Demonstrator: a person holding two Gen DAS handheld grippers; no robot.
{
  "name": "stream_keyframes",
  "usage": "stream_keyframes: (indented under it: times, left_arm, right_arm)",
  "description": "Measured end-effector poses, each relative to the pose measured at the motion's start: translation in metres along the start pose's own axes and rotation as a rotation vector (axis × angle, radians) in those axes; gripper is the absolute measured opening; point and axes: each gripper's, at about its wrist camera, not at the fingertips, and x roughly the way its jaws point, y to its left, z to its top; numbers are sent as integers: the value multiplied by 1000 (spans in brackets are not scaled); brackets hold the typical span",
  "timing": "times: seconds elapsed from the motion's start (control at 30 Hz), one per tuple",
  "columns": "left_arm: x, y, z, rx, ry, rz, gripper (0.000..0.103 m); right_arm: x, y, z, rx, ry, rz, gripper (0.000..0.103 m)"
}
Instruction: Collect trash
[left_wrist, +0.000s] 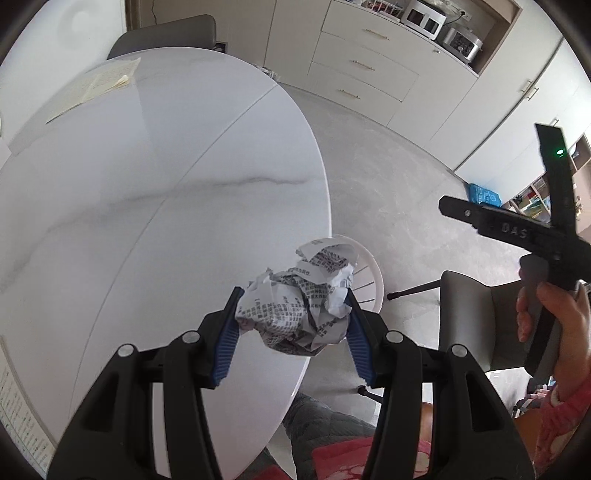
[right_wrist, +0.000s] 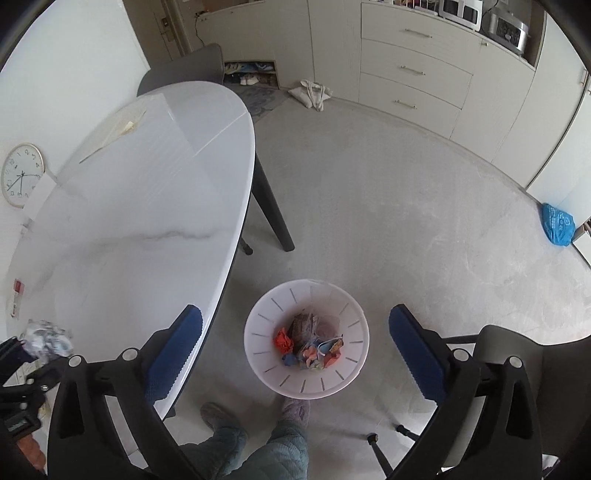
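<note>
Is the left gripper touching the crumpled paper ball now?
Touching. In the left wrist view the left gripper has both blue pads pressed against the sides of the crumpled paper ball, holding it above the table edge.

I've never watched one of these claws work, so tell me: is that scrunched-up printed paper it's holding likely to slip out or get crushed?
Probably neither matters much. The crumpled paper looks light and springy, so the left claw, closed on both sides of it, likely squeezes it a little without harm. Its creased surface against the ribbed blue pads should resist slipping. Released, it would likely drop softly rather than roll far.
</note>
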Motion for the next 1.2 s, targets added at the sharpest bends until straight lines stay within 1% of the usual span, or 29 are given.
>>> stream_keyframes:
  times: [0.13,0.23,0.3,0.4,0.43,0.47,0.5,0.53,0.6,0.7,0.83,0.97,1.1,1.2]
  left_arm:
    - [36,-30,7,30,37,-31,51]
    - [63,-51,10,51,66,-50,51]
    - [84,-62,10,59,95,-77,53]
    - [105,-76,11,63,117,-112,60]
    - [108,-78,10,68,114,-117,66]
    - [111,-80,9,77,106,-118,69]
    - [112,-84,9,86,95,-112,75]
    - [111,-84,10,90,85,-112,81]
    - [108,-86,11,83,67,-119,90]
    - [100,-84,15,55,43,-139,95]
    - [86,-74,20,19,13,-132,95]
    - [67,-70,23,3,-30,-105,95]
    - [35,-55,26,-18,-82,-67,95]
    - [2,-37,28,-48,-137,-24,95]
  right_arm:
    - [-20,-15,7,-19,-32,0,100]
    - [-25,-27,8,-46,-47,-18,100]
    - [-25,-37,9,-51,-47,-17,100]
    - [-22,-51,10,-42,-41,-7,100]
    - [-22,-54,12,-40,-38,-7,100]
    - [-21,-57,12,-38,-37,-6,100]
    - [-19,-60,13,-35,-35,-5,100]
    - [-19,-62,14,-33,-33,-4,100]
    - [-16,-66,15,-27,-29,-1,100]
    - [-16,-68,16,-22,-32,3,100]
    - [-18,-66,17,-27,-40,7,100]
    - [-18,-58,20,-37,-48,18,100]
    - [-21,-39,24,-69,-59,46,100]
    - [-23,-18,30,-105,-68,75,100]
